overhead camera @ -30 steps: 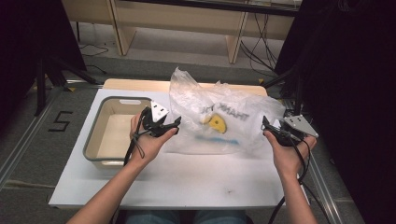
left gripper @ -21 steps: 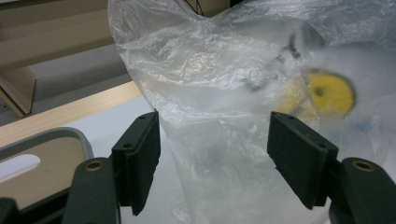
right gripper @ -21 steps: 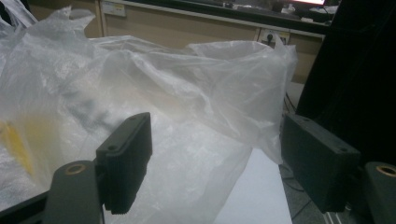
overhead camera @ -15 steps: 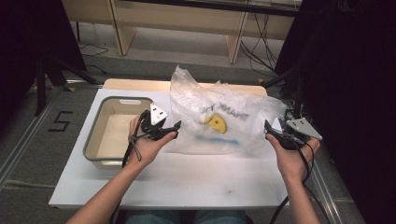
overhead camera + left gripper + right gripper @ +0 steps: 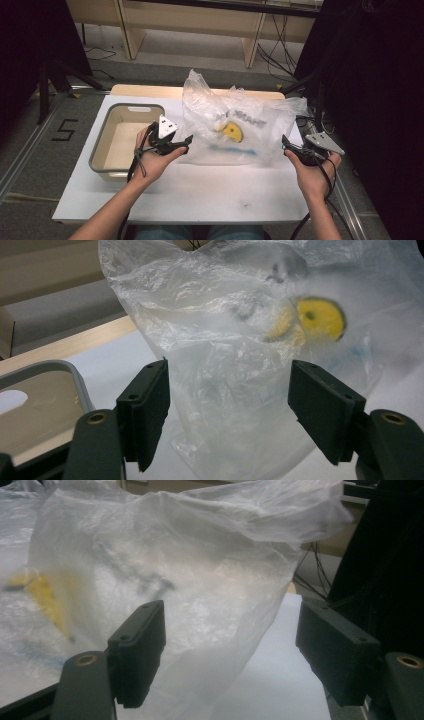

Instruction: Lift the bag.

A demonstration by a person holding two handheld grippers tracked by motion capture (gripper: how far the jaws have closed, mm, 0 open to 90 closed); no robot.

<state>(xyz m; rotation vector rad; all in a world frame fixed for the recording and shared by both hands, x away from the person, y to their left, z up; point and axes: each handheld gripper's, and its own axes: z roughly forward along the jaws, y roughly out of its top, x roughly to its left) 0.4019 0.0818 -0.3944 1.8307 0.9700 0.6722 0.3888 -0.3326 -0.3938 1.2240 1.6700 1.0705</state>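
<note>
Right, we're at pre-grasp: left tongs and right tongs both gape, empty, flanking the plastic bag lying between them on the counter. Next, we'd judge, each closes on its bag edge; the film is thin, so bite a fold.

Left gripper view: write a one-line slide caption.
Open left gripper faces a crumpled clear plastic bag holding a round yellow object.

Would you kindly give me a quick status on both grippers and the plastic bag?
Left gripper open at the plastic bag's left edge, right gripper open at its right. Bag unheld, yellow item inside. Grey tub alongside, nothing blocking.
</note>
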